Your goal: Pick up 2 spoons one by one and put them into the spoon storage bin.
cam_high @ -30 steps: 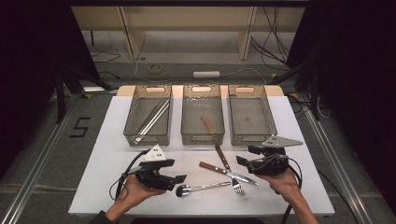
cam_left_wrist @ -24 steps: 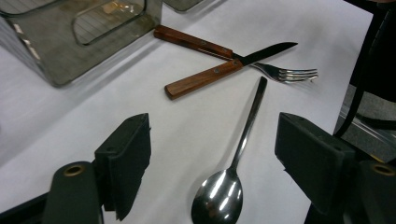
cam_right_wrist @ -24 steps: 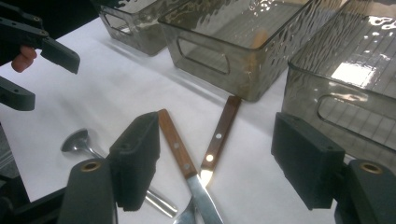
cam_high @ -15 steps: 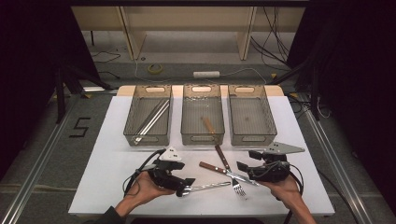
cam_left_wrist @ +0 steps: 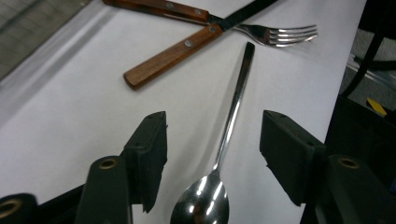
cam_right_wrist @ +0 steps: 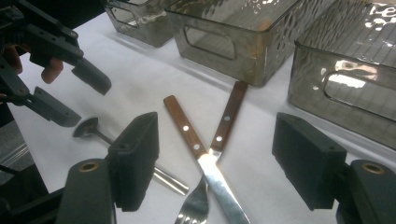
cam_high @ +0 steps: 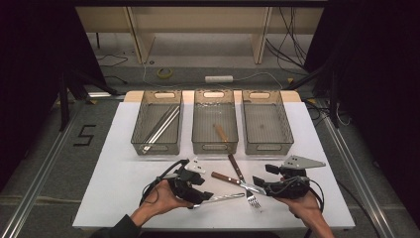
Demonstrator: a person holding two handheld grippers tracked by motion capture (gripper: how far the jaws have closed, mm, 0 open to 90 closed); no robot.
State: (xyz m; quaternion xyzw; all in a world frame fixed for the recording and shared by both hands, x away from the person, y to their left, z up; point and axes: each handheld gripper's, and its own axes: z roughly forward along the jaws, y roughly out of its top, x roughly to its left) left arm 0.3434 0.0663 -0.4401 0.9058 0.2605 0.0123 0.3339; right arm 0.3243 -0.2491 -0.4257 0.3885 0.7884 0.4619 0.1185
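Three clear, ribbed plastic bins with slotted handle cut-outs stand in a row on a white table [cam_high: 114, 163], well beyond both grippers. The left bin [cam_high: 157, 123] holds long silvery metal utensils lying slantwise; the middle bin [cam_high: 214, 123] holds one piece with a wooden handle; the right bin [cam_high: 265, 124] shows only a small dark speck on its floor. A black "5" [cam_high: 85, 135] is marked on the grey floor to the left of the table, the one piece of writing that can be read.

The left gripper [cam_high: 202, 197] is lowered over a polished steel spoon [cam_left_wrist: 223, 154]. The left gripper view shows its shiny oval bowl lying on the table between the two black jaws, the slim straight handle running away from them. The jaws have just been closing, yet their pads stand clear of the spoon on either side, so nothing is gripped.

The right gripper [cam_high: 257, 182] is held low with its jaws apart and nothing between the pads. Just ahead of it a knife [cam_right_wrist: 198, 144] and a fork [cam_right_wrist: 215, 149], both with riveted brown wooden handles and bright metal ends, lie crossed in an X. The spoon's handle tip lies just short of that pair.
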